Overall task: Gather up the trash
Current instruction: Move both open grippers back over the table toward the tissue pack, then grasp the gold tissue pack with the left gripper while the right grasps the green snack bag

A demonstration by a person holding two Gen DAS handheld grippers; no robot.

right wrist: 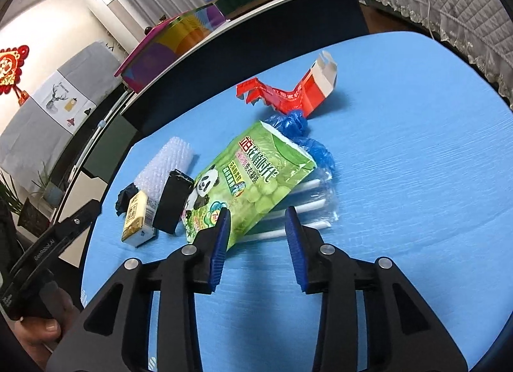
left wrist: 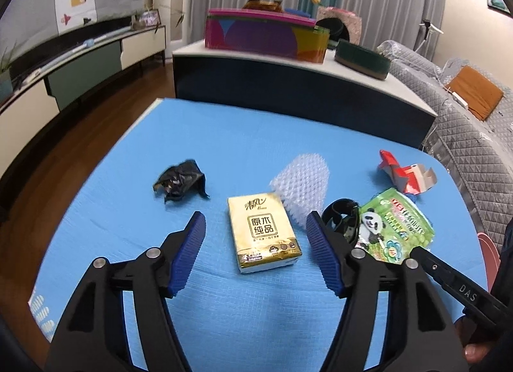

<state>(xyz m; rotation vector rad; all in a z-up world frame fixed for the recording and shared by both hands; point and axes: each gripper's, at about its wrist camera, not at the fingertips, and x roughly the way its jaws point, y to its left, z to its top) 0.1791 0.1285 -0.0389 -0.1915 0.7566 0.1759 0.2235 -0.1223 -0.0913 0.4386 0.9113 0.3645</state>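
Nearest in the left wrist view, the left gripper (left wrist: pixel 255 227) hangs over the blue table (left wrist: pixel 224 317) with its jaws spread wide and nothing pressed between the blue pads; the gold tissue pack (left wrist: pixel 263 232) lies flat on the table in the gap between the fingertips, clear of both. Nearest in the right wrist view, the right gripper (right wrist: pixel 256 223) is parted too, gripping nothing, with the near end of the green panda pouch (right wrist: pixel 250 179) between its tips; whether the left pad touches the pouch I cannot tell. Under the pouch lies a clear sleeve of white straws (right wrist: pixel 304 208), and just beyond its far end a crumpled blue plastic bag (right wrist: pixel 296 123). Left of the pouch stands a black roll (right wrist: pixel 173 203), then the tissue pack, with a roll of bubble wrap (right wrist: pixel 166 160) behind them. A crumpled black bag (left wrist: pixel 179 181) sits apart to the left. Farther back lies a torn red carton (right wrist: pixel 288 95). Beyond the table a white-topped counter (left wrist: pixel 400 96) bears a multicoloured box (left wrist: pixel 266 34) and a green round tin (left wrist: pixel 362 59)
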